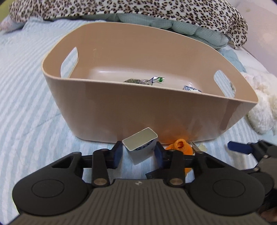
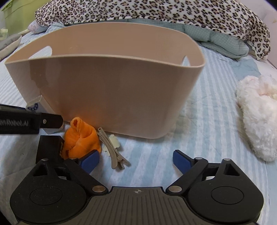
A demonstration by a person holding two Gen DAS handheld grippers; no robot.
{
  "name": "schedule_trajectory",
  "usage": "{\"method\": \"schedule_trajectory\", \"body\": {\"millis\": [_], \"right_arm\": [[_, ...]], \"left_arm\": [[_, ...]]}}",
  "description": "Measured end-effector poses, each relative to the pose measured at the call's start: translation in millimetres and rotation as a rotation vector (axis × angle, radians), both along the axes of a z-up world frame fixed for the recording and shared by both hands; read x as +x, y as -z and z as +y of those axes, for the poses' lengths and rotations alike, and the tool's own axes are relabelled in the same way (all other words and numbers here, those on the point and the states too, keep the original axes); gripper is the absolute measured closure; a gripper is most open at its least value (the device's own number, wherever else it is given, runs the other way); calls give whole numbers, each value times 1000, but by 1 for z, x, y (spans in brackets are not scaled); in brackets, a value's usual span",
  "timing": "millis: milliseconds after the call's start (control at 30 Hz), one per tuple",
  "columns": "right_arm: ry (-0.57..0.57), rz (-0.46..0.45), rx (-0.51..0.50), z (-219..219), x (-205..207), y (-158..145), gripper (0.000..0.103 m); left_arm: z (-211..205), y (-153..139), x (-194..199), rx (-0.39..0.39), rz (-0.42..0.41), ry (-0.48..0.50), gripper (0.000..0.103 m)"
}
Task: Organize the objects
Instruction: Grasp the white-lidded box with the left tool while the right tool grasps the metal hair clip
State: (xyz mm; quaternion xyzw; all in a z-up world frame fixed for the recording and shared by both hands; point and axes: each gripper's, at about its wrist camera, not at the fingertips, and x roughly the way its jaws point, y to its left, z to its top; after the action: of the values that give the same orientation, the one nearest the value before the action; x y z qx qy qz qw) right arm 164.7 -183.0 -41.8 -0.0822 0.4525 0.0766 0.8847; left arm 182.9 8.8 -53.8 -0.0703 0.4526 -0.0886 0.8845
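Your left gripper point(image 1: 138, 152) has its jaws around the small white box point(image 1: 141, 147), pads at or very near its sides; you cannot tell from here whether they truly pinch it. The box sits tilted at 6 o'clock of the tan bin point(image 1: 121, 110), just beside its front wall. If the hold is only on the lower corners, the box may twist out as you lift, or clip the rim and drop back.

Your right gripper point(image 2: 136, 160) hangs wide open and holds nothing. The orange cloth point(image 2: 81, 138) lies at its 10 o'clock, touching the left pad point(image 2: 89, 161), and the hair clip point(image 2: 112, 148) lies at 11, so a careless close could snag cloth rather than clip. The two tools are near each other; mind a knock.

Everything rests on a soft, blue-striped bedspread point(image 2: 207, 103), which gives underfoot, so the bin may shift. A leopard blanket point(image 2: 155, 12) lies at 12, a white fluffy slipper point(image 2: 256, 117) at 3.
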Motion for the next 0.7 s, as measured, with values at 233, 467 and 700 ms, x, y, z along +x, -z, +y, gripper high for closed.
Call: {"method": "schedule_trajectory", "body": {"millis": [233,467,700], "right_arm": [[-30,11,15,1,-1,2,41],[-55,17,34,1,-7,-3,83],[-43,29,28,-3,-14,-9,86]], "left_arm": [[1,4,2,13,-8,-2,71],[0,-2,-3,30,-38,1,71],[0,-8,-15,34,-41,22,72]]}}
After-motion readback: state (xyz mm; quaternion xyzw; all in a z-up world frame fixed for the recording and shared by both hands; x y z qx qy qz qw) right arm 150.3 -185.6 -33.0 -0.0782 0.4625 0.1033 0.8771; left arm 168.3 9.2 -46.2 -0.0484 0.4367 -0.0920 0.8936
